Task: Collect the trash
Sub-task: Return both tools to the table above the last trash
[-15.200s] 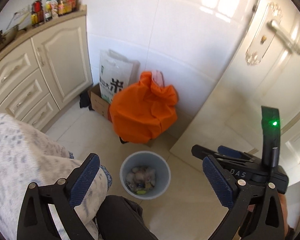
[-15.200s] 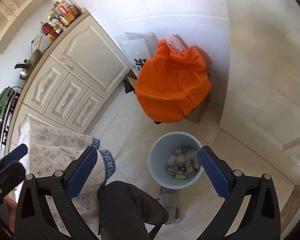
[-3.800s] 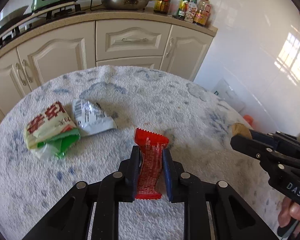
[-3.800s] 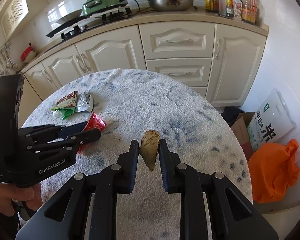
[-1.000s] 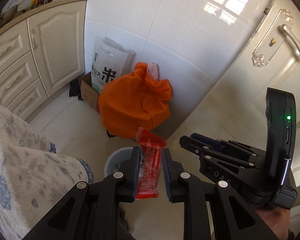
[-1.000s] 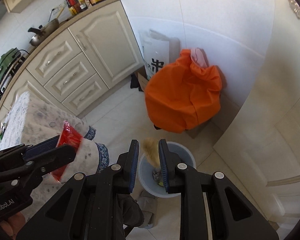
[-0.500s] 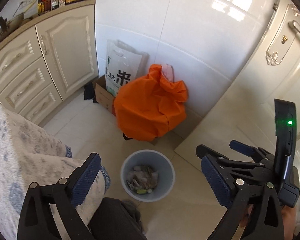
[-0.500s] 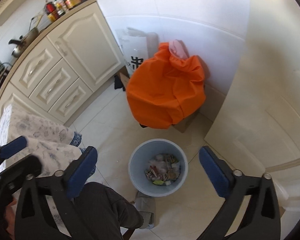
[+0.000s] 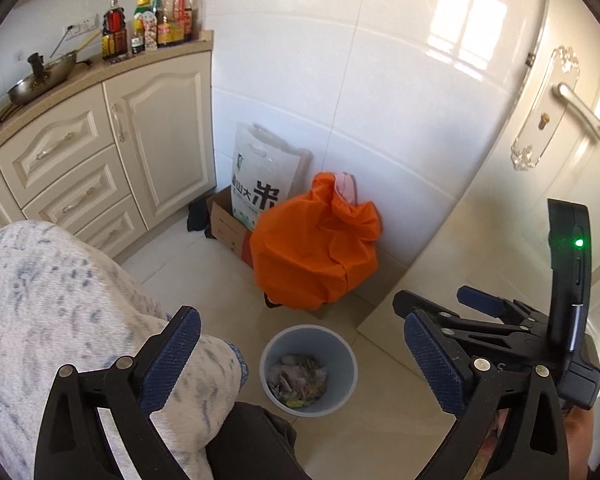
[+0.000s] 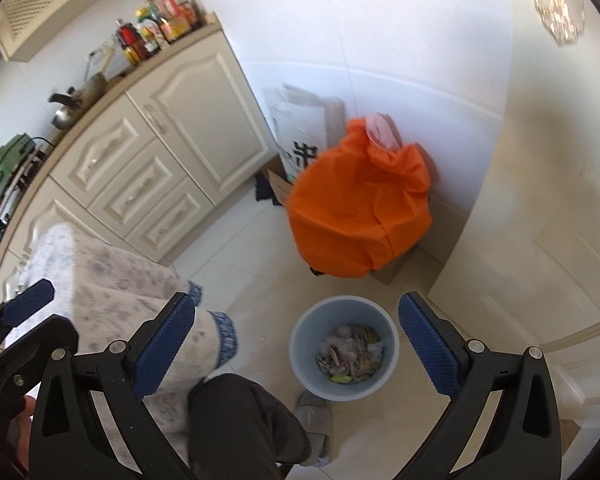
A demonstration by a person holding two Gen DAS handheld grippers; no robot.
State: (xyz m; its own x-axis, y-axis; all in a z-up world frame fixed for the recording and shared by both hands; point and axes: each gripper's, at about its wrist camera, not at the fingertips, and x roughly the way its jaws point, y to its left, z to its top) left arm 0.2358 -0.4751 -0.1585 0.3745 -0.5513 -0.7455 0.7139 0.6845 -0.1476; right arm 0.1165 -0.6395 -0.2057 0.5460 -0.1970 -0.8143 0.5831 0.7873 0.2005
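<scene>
A pale blue trash bin [image 9: 340, 344] stands on the tiled floor, with wrappers and scraps inside; it also shows in the right wrist view [image 10: 304, 344]. My left gripper [image 9: 300, 364] is open and empty, high above the bin. My right gripper [image 10: 296, 344] is open and empty too, above the bin. The right gripper shows at the right in the left wrist view [image 9: 452, 312]. The left gripper shows at the lower left in the right wrist view [image 10: 24, 320].
A table with a blue-flecked cloth [image 9: 60, 304] is at the left, my dark-trousered knee below. An orange bag [image 9: 316, 248], a white sack [image 9: 260, 176] and a cardboard box [image 9: 228, 224] stand by the wall. Cream cabinets [image 9: 112, 148] at left, a door [image 9: 560, 128] at right.
One second ago the left gripper was shut on a red wrapper and the right on a brown scrap; both have opened and are empty. Both views have since lifted slightly.
</scene>
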